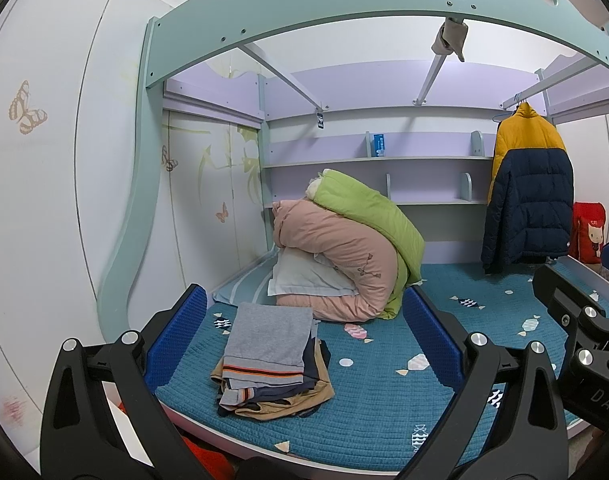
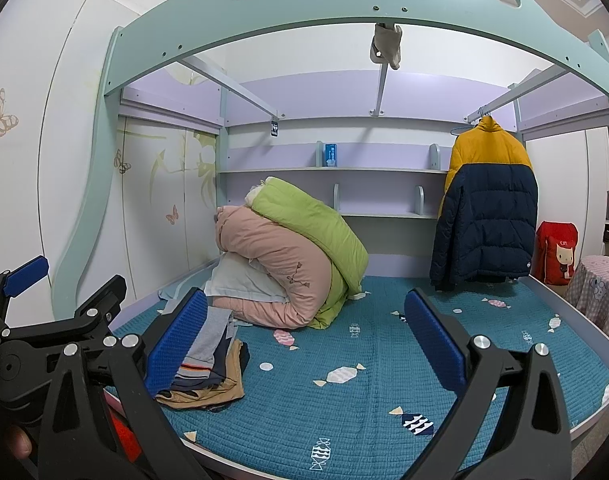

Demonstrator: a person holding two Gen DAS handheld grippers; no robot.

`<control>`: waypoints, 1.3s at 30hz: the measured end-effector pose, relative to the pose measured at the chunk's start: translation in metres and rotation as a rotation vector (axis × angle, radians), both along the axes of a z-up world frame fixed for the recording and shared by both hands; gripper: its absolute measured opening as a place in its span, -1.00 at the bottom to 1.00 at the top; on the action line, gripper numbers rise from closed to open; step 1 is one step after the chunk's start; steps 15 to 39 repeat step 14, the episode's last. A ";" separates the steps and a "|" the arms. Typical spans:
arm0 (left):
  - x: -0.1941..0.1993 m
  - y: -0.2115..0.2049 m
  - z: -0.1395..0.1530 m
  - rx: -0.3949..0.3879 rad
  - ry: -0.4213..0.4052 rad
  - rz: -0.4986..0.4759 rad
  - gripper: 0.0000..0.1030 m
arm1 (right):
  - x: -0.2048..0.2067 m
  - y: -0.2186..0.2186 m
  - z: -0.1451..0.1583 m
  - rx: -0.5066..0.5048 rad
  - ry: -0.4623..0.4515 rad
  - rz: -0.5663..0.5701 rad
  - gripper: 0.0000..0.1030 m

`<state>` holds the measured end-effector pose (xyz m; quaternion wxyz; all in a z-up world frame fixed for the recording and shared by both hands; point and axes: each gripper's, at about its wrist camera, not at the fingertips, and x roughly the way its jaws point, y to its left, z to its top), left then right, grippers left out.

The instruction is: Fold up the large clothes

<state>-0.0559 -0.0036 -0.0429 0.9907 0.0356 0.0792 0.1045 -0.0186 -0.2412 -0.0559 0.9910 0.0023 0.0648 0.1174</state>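
Hanging from a rail at the far right corner of the bed [image 2: 344, 420], the puffer jacket [image 2: 486, 216] is the large garment not yet folded; its hem just meets the mattress. The jacket appears bulky but light, soft and springy, with a smooth quilted shell likely to slip, so folds may reopen unless pressed flat. Suggested grip points are the two shoulders beside the collar, or the hanger hook, to lift it clear of the rail.

Both grippers hover above the near edge of the bed. The left gripper [image 1: 304, 340] has its jaws released and wide apart, holding nothing; the right gripper [image 2: 304, 340] is likewise spread and empty.

A stack of folded clothes [image 1: 270, 360] occupies the near left part of the bed, with rolled quilts [image 1: 344, 256] behind it at the far left. The centre and right of the bed offer open room for spreading the jacket. The overhead frame beam [image 2: 304, 8] limits lifting height
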 end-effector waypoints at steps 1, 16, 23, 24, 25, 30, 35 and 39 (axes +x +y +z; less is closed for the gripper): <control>0.000 0.001 0.001 -0.001 0.000 -0.001 0.91 | 0.000 -0.001 0.000 0.001 0.001 0.000 0.85; 0.005 0.006 -0.002 0.002 0.023 0.015 0.91 | 0.010 -0.002 -0.005 -0.001 0.028 0.004 0.85; 0.005 0.006 -0.002 0.002 0.023 0.015 0.91 | 0.010 -0.002 -0.005 -0.001 0.028 0.004 0.85; 0.005 0.006 -0.002 0.002 0.023 0.015 0.91 | 0.010 -0.002 -0.005 -0.001 0.028 0.004 0.85; 0.005 0.006 -0.002 0.002 0.023 0.015 0.91 | 0.010 -0.002 -0.005 -0.001 0.028 0.004 0.85; 0.005 0.006 -0.002 0.002 0.023 0.015 0.91 | 0.010 -0.002 -0.005 -0.001 0.028 0.004 0.85; 0.005 0.006 -0.002 0.002 0.023 0.015 0.91 | 0.010 -0.002 -0.005 -0.001 0.028 0.004 0.85; 0.005 0.006 -0.002 0.002 0.023 0.015 0.91 | 0.010 -0.002 -0.005 -0.001 0.028 0.004 0.85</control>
